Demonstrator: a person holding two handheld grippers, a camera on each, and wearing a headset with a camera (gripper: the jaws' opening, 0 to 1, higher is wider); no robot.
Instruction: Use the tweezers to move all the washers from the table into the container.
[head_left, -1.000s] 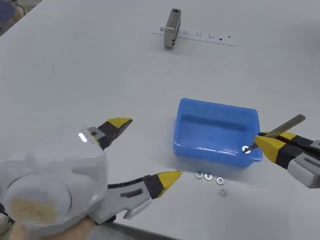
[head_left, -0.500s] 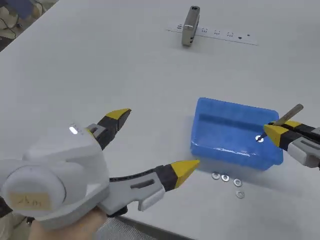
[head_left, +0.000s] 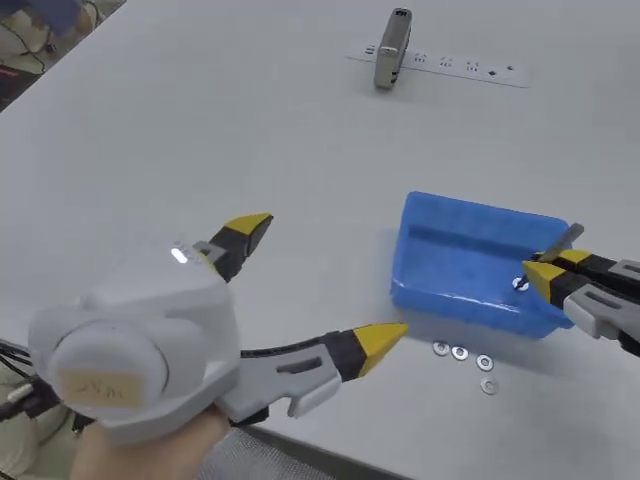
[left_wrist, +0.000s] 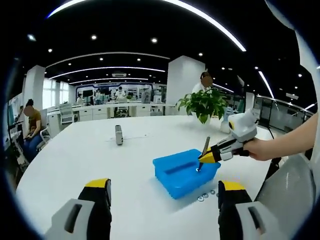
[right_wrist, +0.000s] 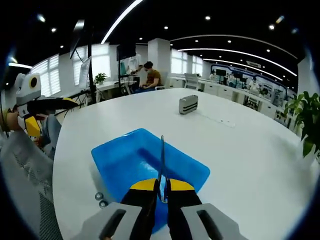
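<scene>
The blue container (head_left: 470, 235) sits on the white table (head_left: 200, 140). My right gripper (head_left: 545, 272) comes in from the right, shut on the metal tweezers (head_left: 562, 240). The tweezers' tip holds a small washer (head_left: 520, 285) over the container's near right part. Several washers (head_left: 460, 352) lie on the table just in front of the container. My left gripper (head_left: 322, 280) is open to the container's left, with nothing between its jaws. In the right gripper view the tweezers (right_wrist: 162, 155) stick out between the jaws over the container (right_wrist: 125, 157). The left gripper view shows the container (left_wrist: 175, 172) and the right gripper (left_wrist: 210, 157).
A white power strip (head_left: 450, 68) lies at the far side of the table with a grey block (head_left: 393, 45) standing on its left end. Beyond the table are office desks, a green plant (left_wrist: 202, 102) and seated people.
The headset camera has shifted, so the whole scene sits further right. My right gripper has carried the tweezers and washer a little further in over the container. My left gripper stays open.
</scene>
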